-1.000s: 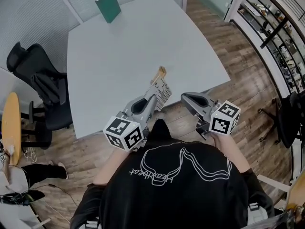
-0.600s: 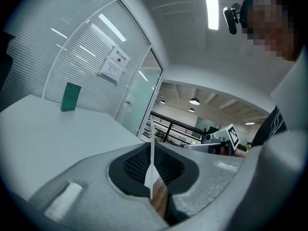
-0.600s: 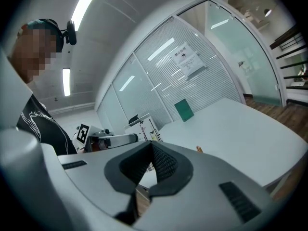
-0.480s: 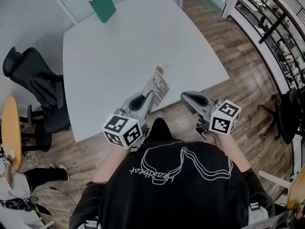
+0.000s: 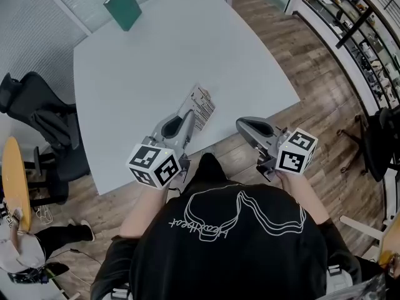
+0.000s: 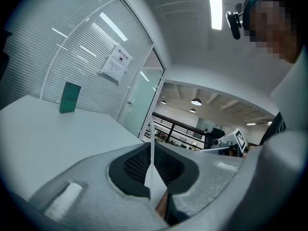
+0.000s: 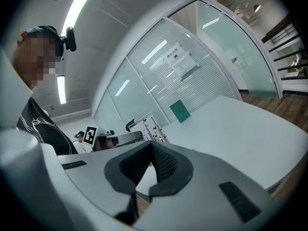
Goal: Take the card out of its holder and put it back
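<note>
My left gripper [image 5: 187, 115] hangs over the grey table [image 5: 156, 55] near its front edge, shut on a white printed card [image 5: 201, 104] that sticks out ahead of the jaws. In the left gripper view the card [image 6: 151, 167] stands edge-on, pinched between the dark pads. I cannot tell whether a holder sits on its far end. To the right, past the table's corner and above the wood floor, my right gripper [image 5: 245, 125] is shut with nothing in it. The right gripper view shows its pads [image 7: 163, 165] meeting at the tips, and the left gripper with the card [image 7: 155, 129] beyond them.
A green book [image 5: 122, 7] stands upright at the table's far edge, before a glass wall with blinds. A black office chair [image 5: 37, 114] is left of the table, with a round yellow table [image 5: 14, 180] beyond. Wood floor [image 5: 325, 86] and shelving lie to the right.
My left gripper has carried the card leftward along the table's front edge. The tan strip seen at the card's far end earlier no longer shows. The right gripper has barely moved.
</note>
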Tool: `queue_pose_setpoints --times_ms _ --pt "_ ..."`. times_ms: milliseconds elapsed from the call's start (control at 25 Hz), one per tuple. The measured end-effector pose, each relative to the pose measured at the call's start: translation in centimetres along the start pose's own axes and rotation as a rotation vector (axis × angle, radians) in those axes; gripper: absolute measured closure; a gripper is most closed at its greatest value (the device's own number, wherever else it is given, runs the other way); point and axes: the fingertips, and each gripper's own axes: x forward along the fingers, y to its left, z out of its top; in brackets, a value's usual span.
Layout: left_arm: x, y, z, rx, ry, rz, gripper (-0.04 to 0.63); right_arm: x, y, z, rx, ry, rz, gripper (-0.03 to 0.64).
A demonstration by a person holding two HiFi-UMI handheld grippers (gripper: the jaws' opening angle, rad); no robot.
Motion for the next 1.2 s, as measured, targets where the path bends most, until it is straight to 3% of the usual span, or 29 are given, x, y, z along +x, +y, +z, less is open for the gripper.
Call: queue_pose_setpoints --times_ms 560,1200 --pt "3.7 6.0 0.8 0.024 0.028 0.059 0.569 3.3 -4.1 1.7 0.050 -0.009 -0.013 0.607" --pt "6.4 9.8 -2.4 0.006 0.066 0.101 0.569 4.8 -7.2 -0.5 0.124 0.039 -0.033 0.607"
